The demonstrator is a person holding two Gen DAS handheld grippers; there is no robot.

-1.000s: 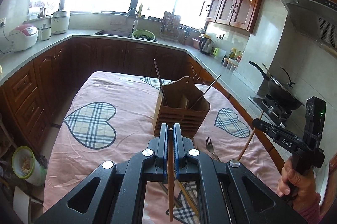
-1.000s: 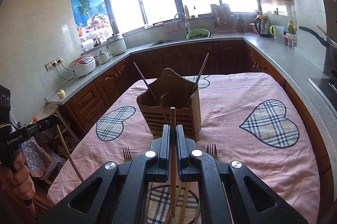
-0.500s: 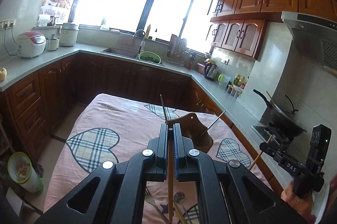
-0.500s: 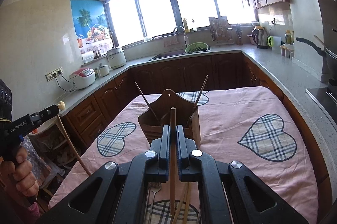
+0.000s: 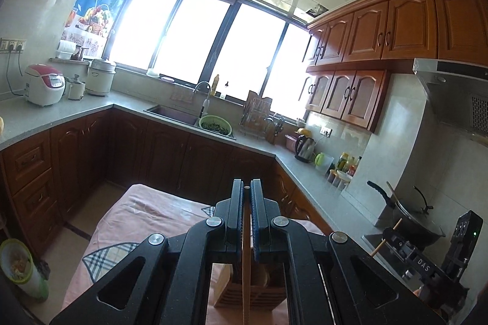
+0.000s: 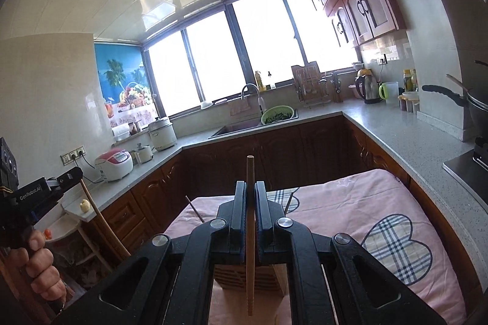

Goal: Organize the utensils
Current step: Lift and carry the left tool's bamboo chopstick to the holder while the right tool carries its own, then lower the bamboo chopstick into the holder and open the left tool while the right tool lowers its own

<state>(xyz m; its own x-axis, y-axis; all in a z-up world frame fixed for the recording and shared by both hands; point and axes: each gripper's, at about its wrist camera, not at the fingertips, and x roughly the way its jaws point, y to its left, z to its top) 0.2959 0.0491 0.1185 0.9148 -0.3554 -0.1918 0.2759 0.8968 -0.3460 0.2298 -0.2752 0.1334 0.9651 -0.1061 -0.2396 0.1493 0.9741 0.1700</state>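
Tilted upward and lifted since a second ago: both views now mostly kitchen and ceiling, holder (image 6: 248, 276) sunk beneath the fingers, forks on the cloth (image 6: 350, 203) gone from sight. Likely snags from here: lowering almost blind, with the holder mostly hidden behind each tool, so a tip could strike the rim or slats and skid in the grip, or tip the holder; both sticks descending together might cross or clash with the two already standing in it. Left gripper (image 5: 247, 195) pressed nearly together, pinching a chopstick (image 5: 245, 279) that hangs down in front of the holder. Right gripper (image 6: 250, 196) likewise pinching its chopstick (image 6: 250, 233), top end poking above the fingertips, lower end over the holder's front.
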